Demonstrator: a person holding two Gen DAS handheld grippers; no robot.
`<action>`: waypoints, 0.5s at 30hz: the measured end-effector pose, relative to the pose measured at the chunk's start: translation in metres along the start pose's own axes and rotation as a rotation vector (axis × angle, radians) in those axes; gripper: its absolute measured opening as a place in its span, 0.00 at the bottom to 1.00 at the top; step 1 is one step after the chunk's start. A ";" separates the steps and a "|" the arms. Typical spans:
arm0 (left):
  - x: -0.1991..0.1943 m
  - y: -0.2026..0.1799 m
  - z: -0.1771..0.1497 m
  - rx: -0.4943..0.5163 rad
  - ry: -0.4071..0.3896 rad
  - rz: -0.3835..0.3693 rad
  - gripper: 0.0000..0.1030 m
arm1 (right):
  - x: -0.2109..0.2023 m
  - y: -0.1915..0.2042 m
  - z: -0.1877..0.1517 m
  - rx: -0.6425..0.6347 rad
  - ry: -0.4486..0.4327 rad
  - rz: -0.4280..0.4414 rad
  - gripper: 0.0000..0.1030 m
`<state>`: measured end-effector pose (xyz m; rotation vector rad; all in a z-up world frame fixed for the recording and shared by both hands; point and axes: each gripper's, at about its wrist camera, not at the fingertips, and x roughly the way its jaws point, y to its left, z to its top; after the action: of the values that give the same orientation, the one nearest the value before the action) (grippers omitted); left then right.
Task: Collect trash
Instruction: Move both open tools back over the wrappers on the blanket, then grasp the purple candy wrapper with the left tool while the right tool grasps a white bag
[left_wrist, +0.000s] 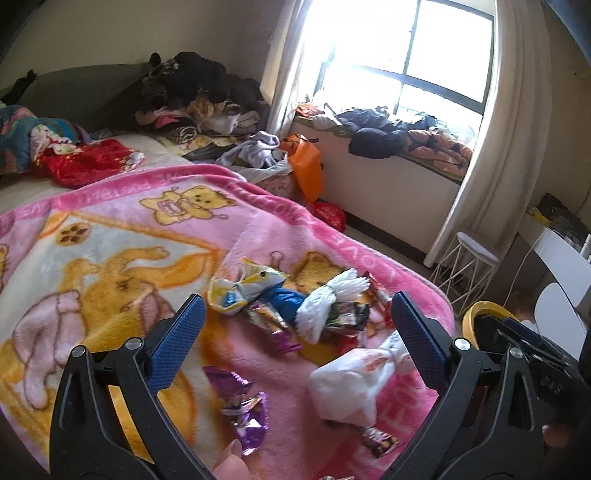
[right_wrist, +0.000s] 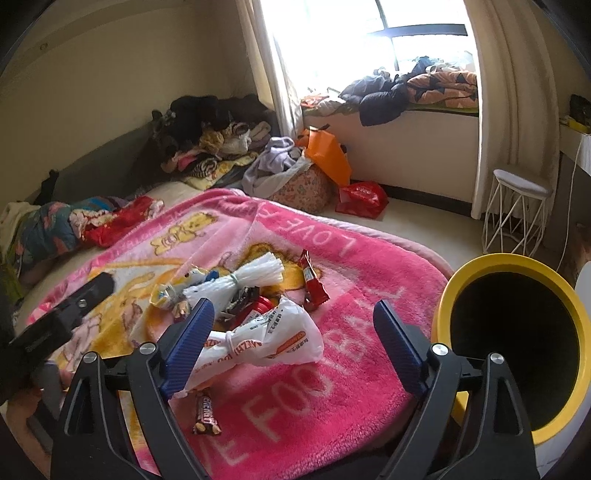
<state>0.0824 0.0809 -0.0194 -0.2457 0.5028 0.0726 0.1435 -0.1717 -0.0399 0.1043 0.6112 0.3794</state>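
Observation:
Trash lies in a heap on the pink bear blanket: a knotted white plastic bag, a bundle of white strips, a purple wrapper, a red snack wrapper, a chocolate bar and several other wrappers. My left gripper is open and empty above the heap. My right gripper is open and empty, with the white bag between its fingers below. A yellow bin with a black inside stands right of the bed; its rim shows in the left wrist view.
Clothes are piled at the bed's head and on the window ledge. An orange bag and a red bag lie on the floor. A white wire stool stands by the curtain.

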 end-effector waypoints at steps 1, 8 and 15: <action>0.000 0.002 -0.001 0.001 0.002 0.003 0.90 | 0.004 0.001 0.000 -0.002 0.006 0.001 0.83; 0.002 0.016 -0.006 -0.013 0.025 0.018 0.90 | 0.028 0.006 0.003 -0.012 0.052 0.023 0.81; 0.008 0.029 -0.015 -0.035 0.067 0.028 0.90 | 0.052 0.014 0.009 -0.045 0.097 0.030 0.73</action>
<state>0.0785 0.1056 -0.0420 -0.2764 0.5722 0.1012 0.1829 -0.1391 -0.0577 0.0518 0.6973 0.4286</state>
